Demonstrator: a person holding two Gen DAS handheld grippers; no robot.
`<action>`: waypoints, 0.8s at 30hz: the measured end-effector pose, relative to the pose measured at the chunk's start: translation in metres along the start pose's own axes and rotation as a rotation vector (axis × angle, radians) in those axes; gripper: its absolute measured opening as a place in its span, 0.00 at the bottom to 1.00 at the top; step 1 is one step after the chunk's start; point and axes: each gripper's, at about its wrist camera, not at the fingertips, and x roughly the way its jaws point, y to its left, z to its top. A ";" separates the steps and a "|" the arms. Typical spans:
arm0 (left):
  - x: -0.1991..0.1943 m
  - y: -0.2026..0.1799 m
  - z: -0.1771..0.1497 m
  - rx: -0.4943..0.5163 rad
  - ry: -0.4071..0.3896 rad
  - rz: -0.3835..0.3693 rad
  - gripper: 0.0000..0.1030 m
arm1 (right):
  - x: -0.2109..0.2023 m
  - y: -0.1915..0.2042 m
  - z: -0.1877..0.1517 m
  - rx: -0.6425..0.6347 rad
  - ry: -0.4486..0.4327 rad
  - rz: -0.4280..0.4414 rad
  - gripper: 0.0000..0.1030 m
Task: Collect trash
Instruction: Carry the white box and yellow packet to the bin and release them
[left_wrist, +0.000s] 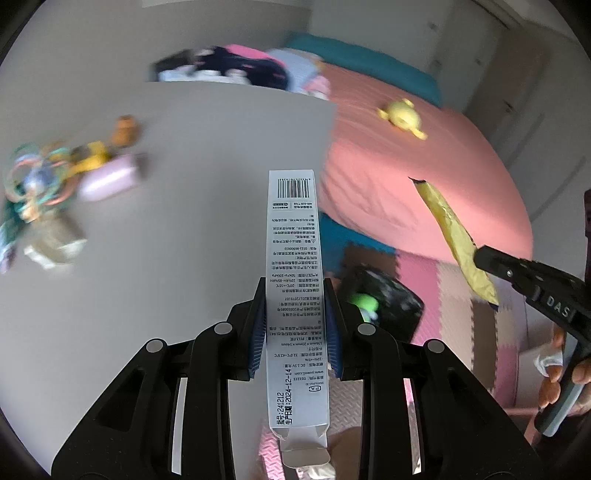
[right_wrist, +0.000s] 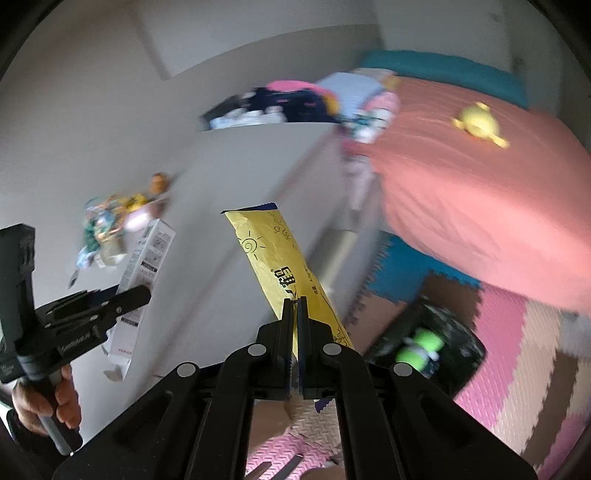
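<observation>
My left gripper is shut on a long white printed carton, which stands up between its blue pads above the grey table. The same carton shows at the left of the right wrist view, in the left gripper. My right gripper is shut on a flat yellow wrapper that sticks up past its fingertips. That wrapper also appears at the right of the left wrist view, in the right gripper. On the floor below sits a black bin with a green item inside.
A heap of toys and scraps lies on the table's left part. A bed with a pink sheet carries a yellow plush and piled clothes. Pink, brown and blue foam mats cover the floor.
</observation>
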 end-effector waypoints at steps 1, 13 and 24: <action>0.009 -0.019 0.000 0.028 0.013 -0.016 0.27 | -0.001 -0.012 -0.002 0.019 0.000 -0.013 0.02; 0.104 -0.170 -0.006 0.263 0.153 -0.111 0.27 | -0.005 -0.165 -0.040 0.333 0.028 -0.148 0.02; 0.126 -0.223 -0.016 0.375 0.132 -0.116 0.94 | -0.019 -0.213 -0.046 0.444 -0.027 -0.198 0.50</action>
